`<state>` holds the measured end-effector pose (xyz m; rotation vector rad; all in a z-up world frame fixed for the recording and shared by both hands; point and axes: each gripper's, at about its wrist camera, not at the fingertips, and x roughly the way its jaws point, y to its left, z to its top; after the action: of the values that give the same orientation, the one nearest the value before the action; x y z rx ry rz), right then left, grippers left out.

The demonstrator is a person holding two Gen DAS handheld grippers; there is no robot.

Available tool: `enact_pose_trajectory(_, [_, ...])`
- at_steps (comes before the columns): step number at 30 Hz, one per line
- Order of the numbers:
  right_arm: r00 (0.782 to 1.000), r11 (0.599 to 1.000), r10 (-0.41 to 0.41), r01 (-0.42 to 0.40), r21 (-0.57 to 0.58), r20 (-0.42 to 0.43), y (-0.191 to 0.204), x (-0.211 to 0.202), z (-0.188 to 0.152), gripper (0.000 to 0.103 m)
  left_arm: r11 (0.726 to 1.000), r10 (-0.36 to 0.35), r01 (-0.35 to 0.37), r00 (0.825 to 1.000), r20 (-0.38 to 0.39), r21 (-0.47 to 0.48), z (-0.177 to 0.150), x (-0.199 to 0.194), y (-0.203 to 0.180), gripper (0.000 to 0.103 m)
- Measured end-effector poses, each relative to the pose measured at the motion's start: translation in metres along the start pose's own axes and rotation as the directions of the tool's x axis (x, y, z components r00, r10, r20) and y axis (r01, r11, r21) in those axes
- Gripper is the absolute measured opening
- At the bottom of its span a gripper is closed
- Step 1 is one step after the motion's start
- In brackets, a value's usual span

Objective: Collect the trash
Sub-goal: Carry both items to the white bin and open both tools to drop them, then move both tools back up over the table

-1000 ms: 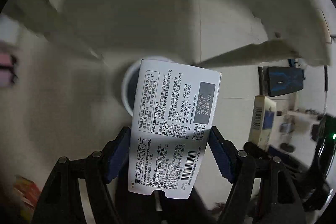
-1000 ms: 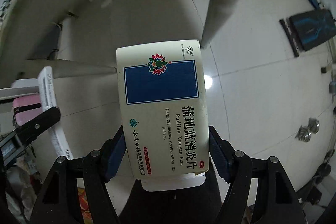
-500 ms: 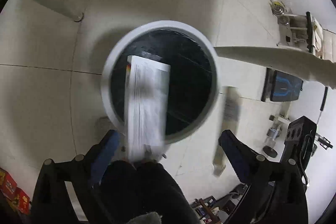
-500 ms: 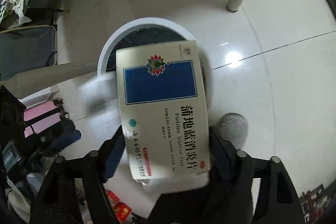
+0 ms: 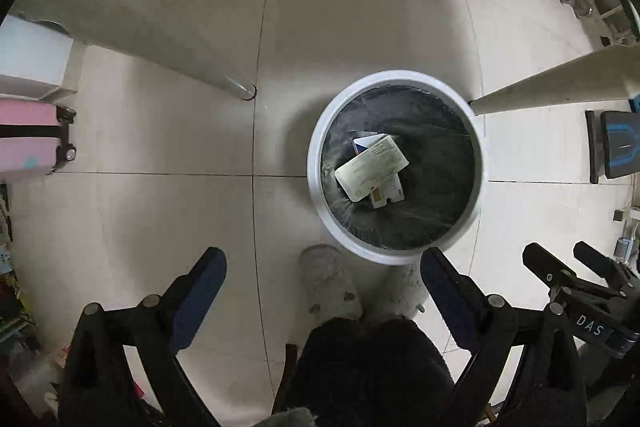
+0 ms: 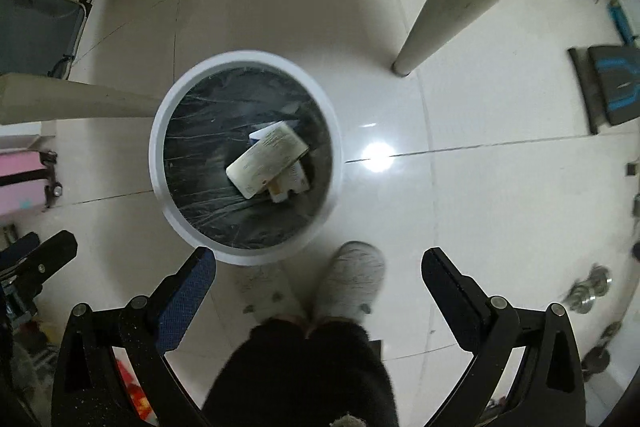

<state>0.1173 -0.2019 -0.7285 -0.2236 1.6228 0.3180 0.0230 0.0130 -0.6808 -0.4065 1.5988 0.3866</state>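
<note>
— Both claws gape with nothing in them: left gripper [image 5: 323, 271], right gripper [image 6: 319, 269]; are we done?

— Mostly, I'd judge; the cartons [image 5: 372, 167] lie stacked inside the black-lined bin [image 5: 320, 195]; no other trash on the floor that I can make out.

Left gripper [image 5: 323, 269] and right gripper [image 6: 319, 265]: black linkage, silver screws, blue finger pads. Grey fluffy slippers [image 6: 352, 277], dark trousers [image 6: 300, 371].
</note>
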Motion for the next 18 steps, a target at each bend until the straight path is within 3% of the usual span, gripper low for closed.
enact_pose_trajectory(8, [0.999, 0.999, -0.015, 0.016, -0.029, 0.036, 0.013, -0.069, -0.014, 0.103, 1.000, -0.008, 0.009, 0.999, 0.033, -0.018, -0.015, -0.068, 0.002, 0.099])
enact_pose_trajectory(18, [0.995, 0.998, -0.001, 0.008, -0.063, 0.099, 0.025, -0.194, -0.041, 0.103, 1.000, -0.009, 0.010, 0.996, 0.089, -0.007, -0.039, -0.162, -0.006, 0.099])
